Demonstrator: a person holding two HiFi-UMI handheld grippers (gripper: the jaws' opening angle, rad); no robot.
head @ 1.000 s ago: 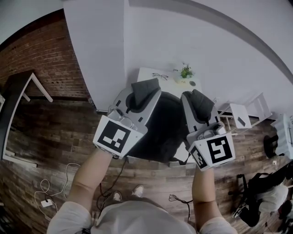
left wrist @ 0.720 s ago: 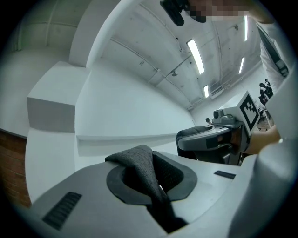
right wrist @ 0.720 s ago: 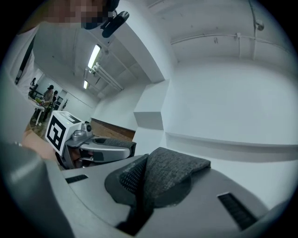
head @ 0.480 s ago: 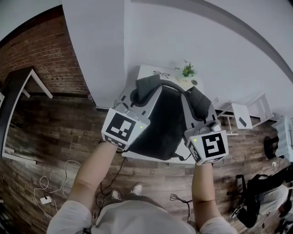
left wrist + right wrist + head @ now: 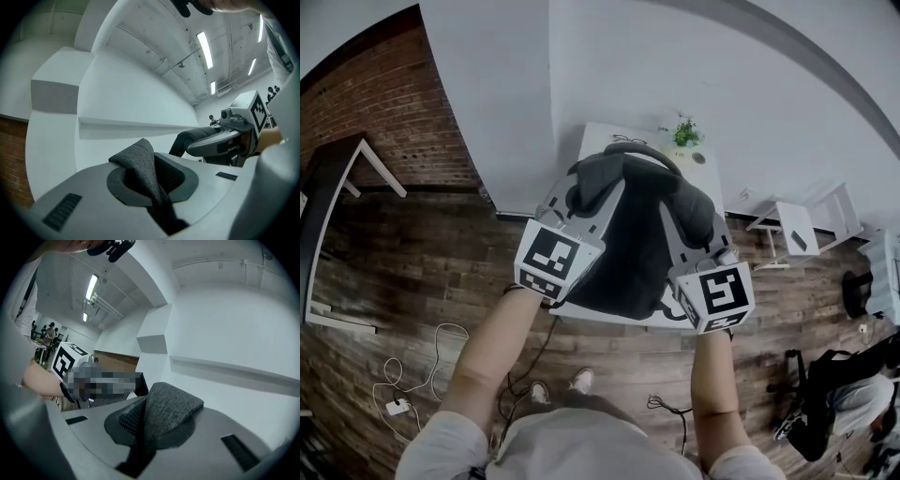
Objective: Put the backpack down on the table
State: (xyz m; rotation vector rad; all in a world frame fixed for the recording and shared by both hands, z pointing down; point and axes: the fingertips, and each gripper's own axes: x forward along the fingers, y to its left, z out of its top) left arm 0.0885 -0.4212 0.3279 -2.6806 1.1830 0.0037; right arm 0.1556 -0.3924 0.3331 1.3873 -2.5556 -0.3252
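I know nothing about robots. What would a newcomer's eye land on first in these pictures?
First, the big dark backpack in the middle of the head view, hiding most of a small white table beneath it. Next, the left tongs and right tongs on either side, each clamped shut on a grey padded strap and carrying a black-and-white marker cube. A little green plant sits at the table's far end.

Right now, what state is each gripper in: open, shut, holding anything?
Left gripper: shut on a fold of the backpack fabric.
Right gripper: shut on another fold of the backpack.
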